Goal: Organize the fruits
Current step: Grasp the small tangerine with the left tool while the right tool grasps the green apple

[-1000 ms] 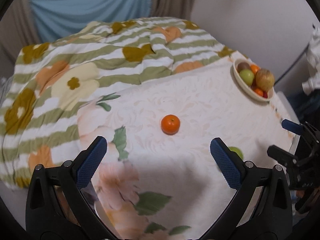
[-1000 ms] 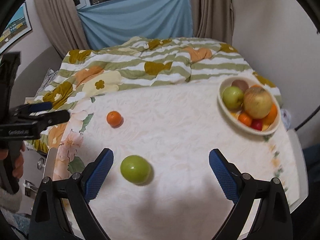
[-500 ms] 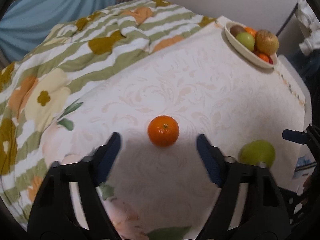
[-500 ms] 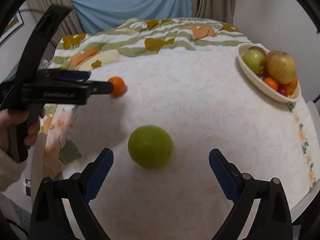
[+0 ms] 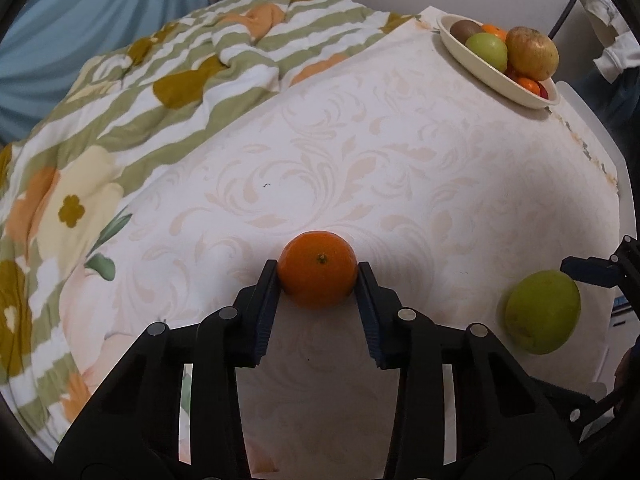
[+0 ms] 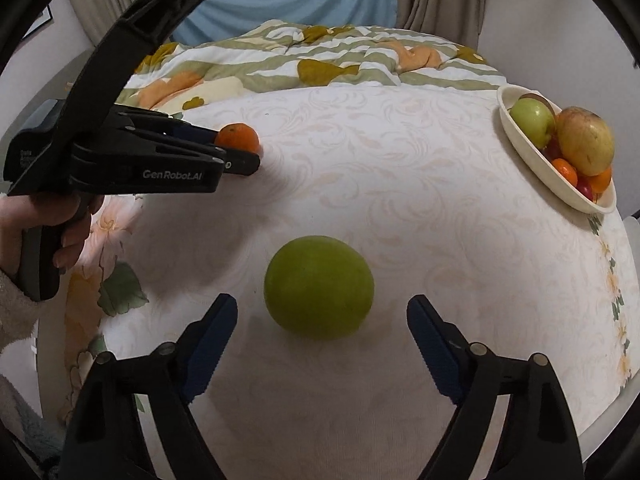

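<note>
Low in the frame's centre, the left gripper [image 5: 317,276] has just closed its blue pads onto the small round orange mandarin [image 5: 317,268] resting on the white patterned tablecloth [image 5: 400,168]. The right gripper [image 6: 322,330], jaws narrowing but still clear, brackets the round green apple [image 6: 319,287]. The cream oval fruit bowl [image 6: 532,160] sits at upper right.

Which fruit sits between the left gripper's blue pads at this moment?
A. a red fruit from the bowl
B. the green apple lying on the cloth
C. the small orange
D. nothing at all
C: in the left wrist view the left gripper has just been closing, and its pads now touch both sides of the small orange; the green apple lies apart.
</note>
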